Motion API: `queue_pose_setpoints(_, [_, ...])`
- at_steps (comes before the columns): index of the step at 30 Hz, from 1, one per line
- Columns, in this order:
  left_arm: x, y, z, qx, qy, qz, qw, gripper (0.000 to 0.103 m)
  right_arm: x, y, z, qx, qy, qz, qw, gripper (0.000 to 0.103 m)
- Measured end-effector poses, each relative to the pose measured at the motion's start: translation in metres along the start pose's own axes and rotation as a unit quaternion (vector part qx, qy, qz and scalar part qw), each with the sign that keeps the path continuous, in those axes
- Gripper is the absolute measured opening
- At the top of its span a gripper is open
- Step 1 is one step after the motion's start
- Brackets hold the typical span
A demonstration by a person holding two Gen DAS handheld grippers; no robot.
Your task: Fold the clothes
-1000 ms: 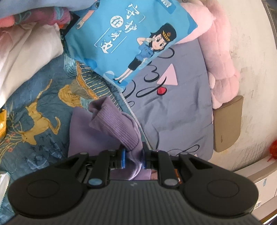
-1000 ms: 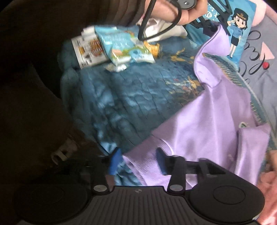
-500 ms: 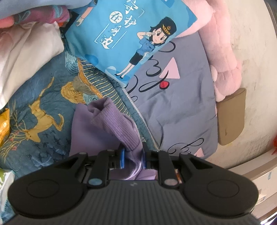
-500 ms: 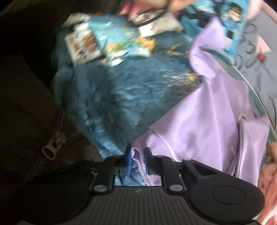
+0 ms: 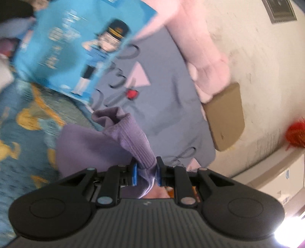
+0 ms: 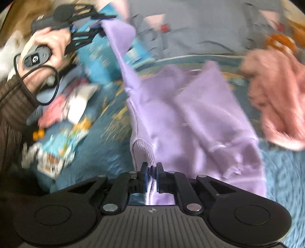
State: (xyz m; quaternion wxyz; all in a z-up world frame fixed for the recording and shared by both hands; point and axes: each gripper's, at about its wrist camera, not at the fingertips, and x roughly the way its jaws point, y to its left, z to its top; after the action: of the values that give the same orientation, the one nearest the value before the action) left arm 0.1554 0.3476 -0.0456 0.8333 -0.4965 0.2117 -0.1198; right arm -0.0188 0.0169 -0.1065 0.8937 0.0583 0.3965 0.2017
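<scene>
Right wrist view shows the bed [image 6: 106, 152] under a purple garment [image 6: 190, 118] hanging mid-bed, its ribbed edge clamped at one end in the right claw [image 6: 152, 167] and at the other in the left claw [image 5: 145, 167].

A bed [image 5: 22, 145] is lying under a teal patterned quilt [image 6: 106, 152], with a grey-blue sheet [image 5: 171, 106] adjoining. An off-white scuffed wall [image 5: 257, 66] is bordering it. A frame corner [image 5: 280, 9] is hanging high. Bright glare [image 5: 291, 230] is showing low right.
</scene>
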Motion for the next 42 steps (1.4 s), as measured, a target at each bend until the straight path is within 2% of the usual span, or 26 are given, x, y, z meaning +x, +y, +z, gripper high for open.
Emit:
queue_pose_setpoints(8, [0.077, -0.098, -0.050, 0.055, 0.048, -0.005, 0.9973, 0.019, -0.010, -0.052, -0.030, 0.078, 0.012, 0.023, 0.997, 0.006])
queue_pose_setpoints(11, [0.107, -0.122, -0.075, 0.073, 0.071, 0.003, 0.9948, 0.019, -0.007, -0.056, -0.040, 0.090, 0.016, 0.040, 0.995, 0.006])
queue_pose_setpoints(15, [0.142, -0.140, -0.106, 0.076, 0.099, 0.007, 0.9921, 0.019, -0.007, -0.063, -0.043, 0.099, 0.008, 0.038, 0.994, 0.006])
queue_pose_setpoints(20, [0.169, -0.145, -0.137, 0.062, 0.113, -0.009, 0.9916, 0.019, -0.009, -0.076, -0.047, 0.124, 0.005, 0.036, 0.992, 0.006])
queue_pose_setpoints(26, [0.172, -0.121, -0.161, 0.024, 0.084, -0.027, 0.9958, 0.019, -0.003, -0.094, -0.057, 0.175, 0.013, 0.031, 0.984, 0.006])
queue_pose_setpoints(30, [0.168, -0.105, -0.164, 0.000, 0.060, -0.036, 0.9975, 0.020, 0.006, -0.111, -0.067, 0.240, 0.045, 0.025, 0.969, 0.003])
queue_pose_setpoints(32, [0.166, -0.103, -0.164, 0.003, 0.056, -0.035, 0.9978, 0.021, 0.012, -0.120, -0.077, 0.278, 0.075, 0.042, 0.957, 0.003])
queue_pose_setpoints(33, [0.164, -0.103, -0.162, 0.012, 0.056, -0.031, 0.9979, 0.021, 0.011, -0.123, -0.080, 0.288, 0.075, 0.048, 0.953, 0.003])
queue_pose_setpoints(37, [0.158, -0.106, -0.163, 0.045, 0.061, -0.014, 0.9970, 0.021, -0.017, -0.121, -0.067, 0.225, 0.015, 0.024, 0.974, 0.008])
queue_pose_setpoints(39, [0.159, -0.106, -0.164, 0.048, 0.066, -0.009, 0.9966, 0.021, -0.029, -0.119, -0.045, 0.173, -0.028, 0.010, 0.984, 0.011])
queue_pose_setpoints(42, [0.159, -0.108, -0.165, 0.057, 0.072, 0.001, 0.9958, 0.021, -0.038, -0.120, -0.003, 0.107, -0.085, -0.005, 0.991, 0.011])
